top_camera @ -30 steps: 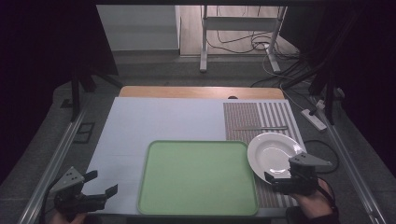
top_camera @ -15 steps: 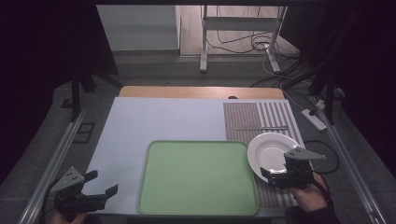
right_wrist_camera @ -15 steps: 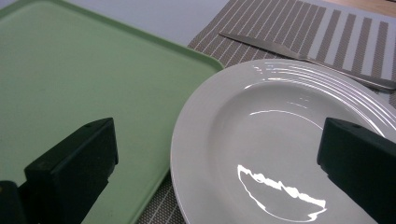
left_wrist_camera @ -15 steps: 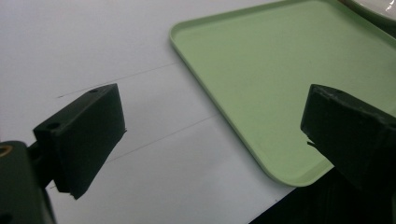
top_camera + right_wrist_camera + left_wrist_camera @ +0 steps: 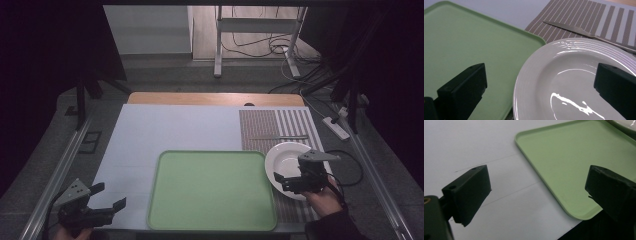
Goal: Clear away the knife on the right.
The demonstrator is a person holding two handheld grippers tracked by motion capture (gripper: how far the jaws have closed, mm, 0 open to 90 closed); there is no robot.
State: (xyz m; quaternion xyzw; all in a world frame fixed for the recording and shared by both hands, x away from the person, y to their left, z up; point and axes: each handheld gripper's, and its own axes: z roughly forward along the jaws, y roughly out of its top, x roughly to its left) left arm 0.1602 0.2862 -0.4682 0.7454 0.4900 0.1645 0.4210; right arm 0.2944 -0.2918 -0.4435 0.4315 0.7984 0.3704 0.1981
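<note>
Beside one tray, one plate.

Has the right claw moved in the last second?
Yes. The right claw has slid slightly left along the near rim of the white plate, toward the green tray.

The high view looks forward and down from above the near edge of the worktop, taking in its whole surface and the floor beyond. The left gripper view sits low and close over the near left part, facing across to a corner of the green tray. The right gripper view hovers very near the white plate, facing the striped mat. All three views share the tray; the plate appears in each.
</note>
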